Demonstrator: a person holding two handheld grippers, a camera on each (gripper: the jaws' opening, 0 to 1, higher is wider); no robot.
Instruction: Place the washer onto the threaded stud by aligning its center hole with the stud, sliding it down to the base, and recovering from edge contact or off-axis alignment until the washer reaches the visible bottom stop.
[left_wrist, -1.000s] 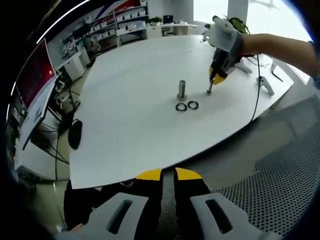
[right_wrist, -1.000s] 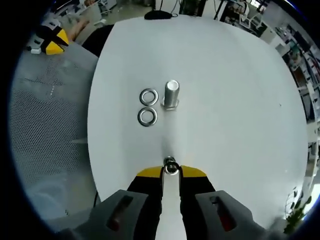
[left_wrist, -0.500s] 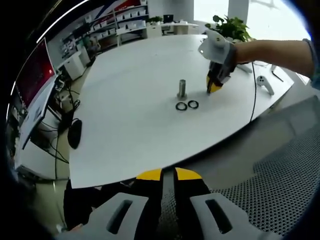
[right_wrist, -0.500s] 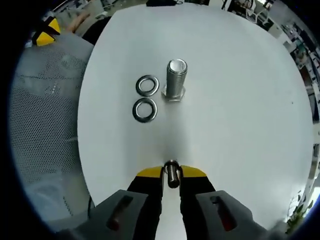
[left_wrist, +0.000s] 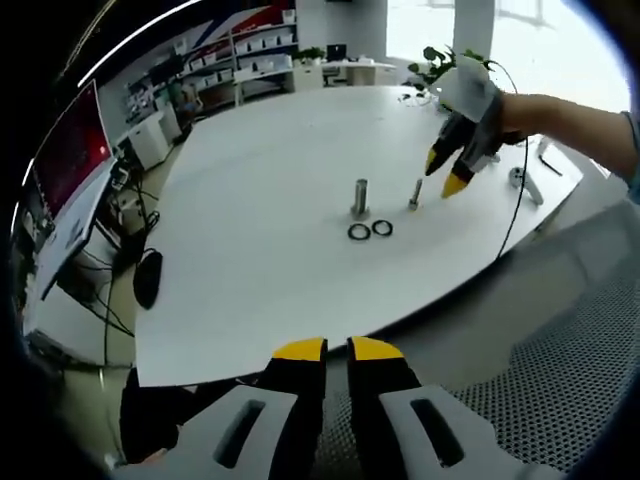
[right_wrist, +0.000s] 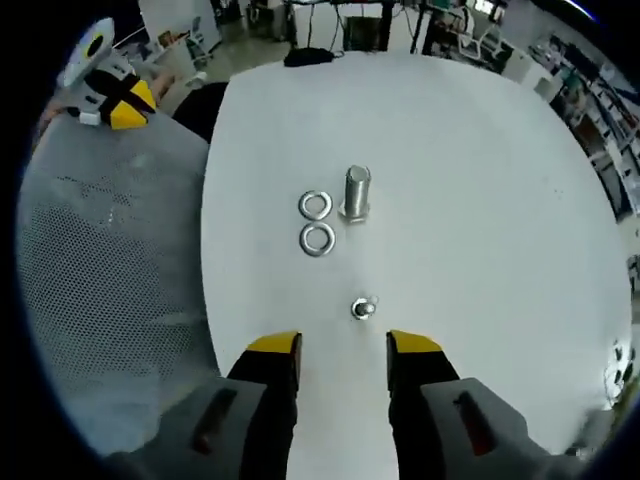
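Two washers (right_wrist: 316, 222) lie flat on white table (right_wrist: 480, 180), just beside big stud (right_wrist: 356, 192). Small bolt (right_wrist: 364, 308) stands alone, near right gripper (right_wrist: 343, 345), jaws spread, holding nothing. Left gripper (left_wrist: 337, 349) far back, jaws pressed together. Next: pick washer, line hole over stud

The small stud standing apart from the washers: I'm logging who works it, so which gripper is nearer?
Right. The right gripper hangs open just beside the small stud; the left gripper sits back beyond the table edge.
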